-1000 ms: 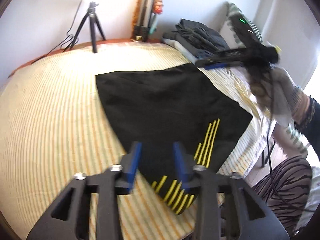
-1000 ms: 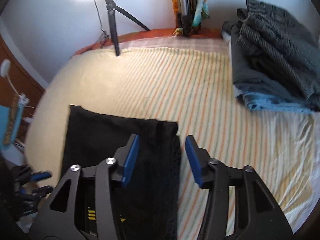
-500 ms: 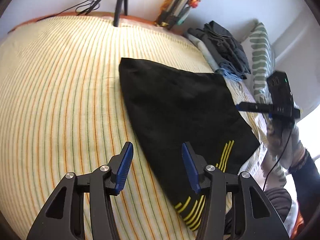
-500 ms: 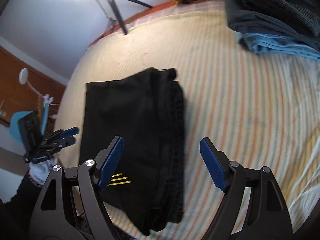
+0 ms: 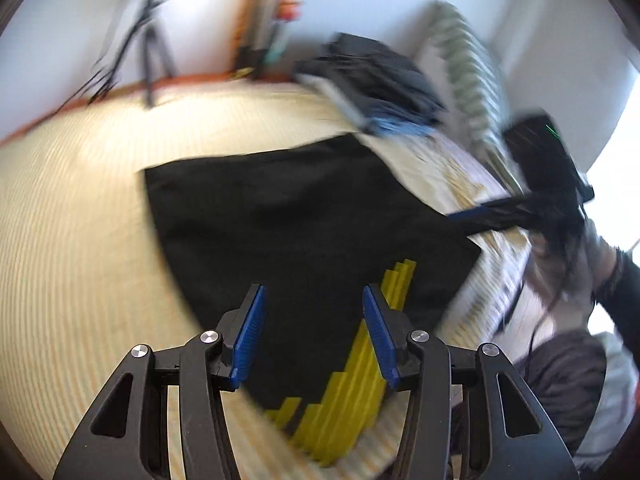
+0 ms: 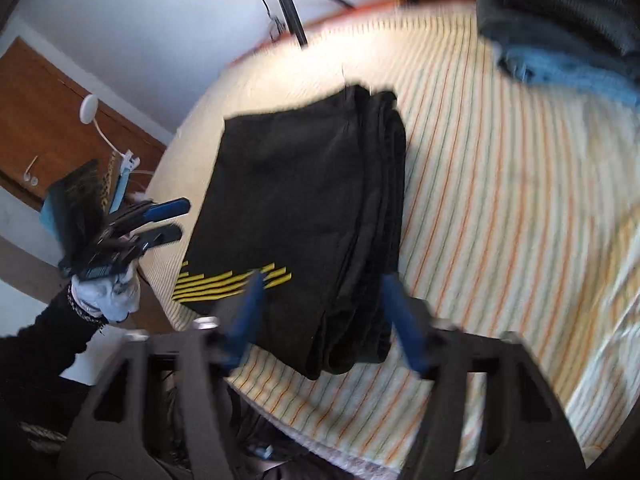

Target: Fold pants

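Black pants with yellow stripes [image 5: 296, 232] lie folded flat on the striped bedspread [image 5: 80, 240]; in the right wrist view the pants [image 6: 304, 200] show stacked folded layers along their right edge. My left gripper [image 5: 312, 332] is open and empty, hovering above the striped near end of the pants. My right gripper [image 6: 320, 312] is open and empty above the near edge of the pants. Each gripper shows in the other's view, off the bed edge: the right one [image 5: 480, 216] and the left one [image 6: 164, 220]. Both views are motion-blurred.
A pile of dark and blue folded clothes [image 5: 384, 92] sits at the bed's far right corner, also in the right wrist view [image 6: 560, 40]. A ring light on a tripod [image 5: 148, 52] stands behind the bed. A striped pillow [image 5: 468, 68] leans on the wall.
Both grippers have swung and pulled back over the near edge of the pants. The right gripper opened wider half a second ago and has narrowed a little since. The pants have not moved.
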Tool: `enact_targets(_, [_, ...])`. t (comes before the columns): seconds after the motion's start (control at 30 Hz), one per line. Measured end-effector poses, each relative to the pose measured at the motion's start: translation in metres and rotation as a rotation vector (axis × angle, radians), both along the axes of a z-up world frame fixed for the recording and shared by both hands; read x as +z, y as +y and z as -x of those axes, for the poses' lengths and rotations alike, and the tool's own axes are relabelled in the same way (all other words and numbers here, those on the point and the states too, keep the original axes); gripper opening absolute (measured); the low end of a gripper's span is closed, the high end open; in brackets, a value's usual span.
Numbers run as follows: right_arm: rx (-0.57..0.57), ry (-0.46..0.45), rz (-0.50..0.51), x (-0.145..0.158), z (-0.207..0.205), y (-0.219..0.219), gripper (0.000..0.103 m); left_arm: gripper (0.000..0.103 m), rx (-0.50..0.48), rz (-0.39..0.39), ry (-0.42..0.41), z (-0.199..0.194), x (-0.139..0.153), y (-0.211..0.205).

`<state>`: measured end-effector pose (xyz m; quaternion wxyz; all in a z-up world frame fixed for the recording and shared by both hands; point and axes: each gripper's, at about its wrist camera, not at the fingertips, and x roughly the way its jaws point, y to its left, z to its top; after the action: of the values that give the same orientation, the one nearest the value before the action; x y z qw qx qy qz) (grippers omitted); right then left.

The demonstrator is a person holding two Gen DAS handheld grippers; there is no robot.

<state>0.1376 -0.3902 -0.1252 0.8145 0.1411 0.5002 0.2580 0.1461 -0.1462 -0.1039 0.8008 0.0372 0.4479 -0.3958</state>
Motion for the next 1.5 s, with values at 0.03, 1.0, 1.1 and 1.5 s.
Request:
enact_targets(0.03, [0.004, 0.025, -0.028, -0.001, -0.002, 0.001, 0.041, 0.048, -0.032, -0.006, -0.025, 0.008, 0.003, -0.009])
enact_targets(1.0, [-0.120, -0.046, -0.006, 0.011, 0.023, -0.021, 0.037, 0.048, -0.233, -0.001, -0.039, 0.051, 0.002, -0.070])
enact_targets(1.1, [-0.175, -0.036, -0.021, 0.010, 0.032, -0.034, 0.036, 0.048, -0.282, -0.015, -0.064, 0.058, -0.003, -0.101])
enact_targets(1.5, [-0.200, 0.026, -0.051, 0.014, 0.060, -0.040, 0.036, 0.004, -0.246, -0.023, -0.119, 0.040, -0.013, -0.131])
